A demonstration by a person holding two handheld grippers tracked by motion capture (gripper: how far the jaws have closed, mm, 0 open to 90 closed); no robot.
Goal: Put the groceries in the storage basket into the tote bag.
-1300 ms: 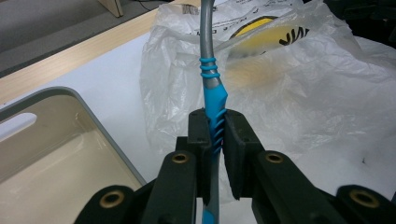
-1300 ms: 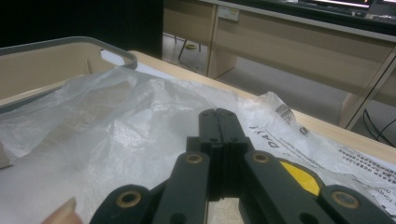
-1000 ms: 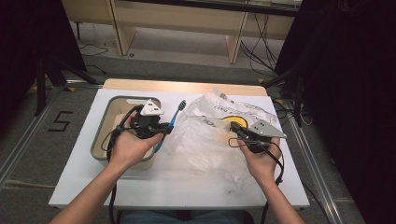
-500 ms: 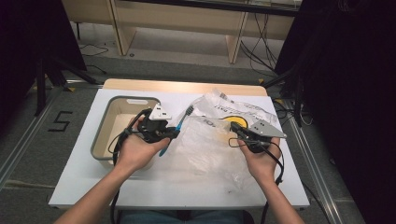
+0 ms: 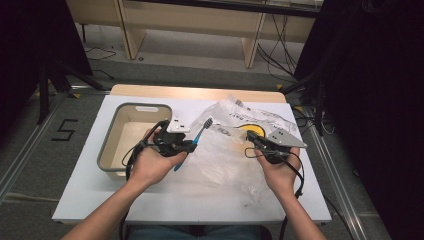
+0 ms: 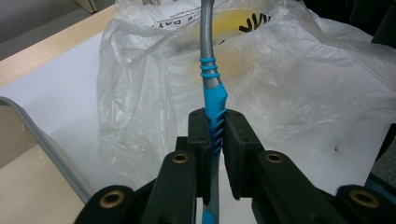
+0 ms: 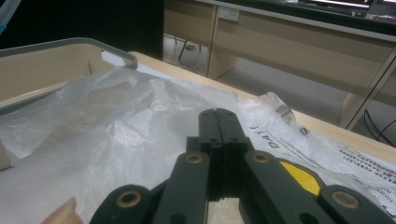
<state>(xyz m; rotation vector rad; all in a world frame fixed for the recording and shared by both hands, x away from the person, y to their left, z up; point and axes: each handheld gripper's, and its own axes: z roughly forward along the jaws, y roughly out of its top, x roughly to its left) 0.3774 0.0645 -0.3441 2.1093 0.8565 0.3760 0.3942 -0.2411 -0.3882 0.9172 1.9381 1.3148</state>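
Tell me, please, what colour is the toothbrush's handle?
Bright blue grip on a grey stem, on the toothbrush; clearest in the left gripper view.

One toothbrush point(image 5: 196, 141) counted, one clear plastic bag point(image 5: 235, 150) counted, one grey-rimmed tub point(image 5: 131, 108) counted, two handheld grippers counted, left point(image 5: 189, 146) and right point(image 5: 248, 136), one white table point(image 5: 90, 195) counted.

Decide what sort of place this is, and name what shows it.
Probably a lab or workshop set up for recording: a white table stands on a grey floor marked with a taped number five, beside wooden benches with trailing cables.
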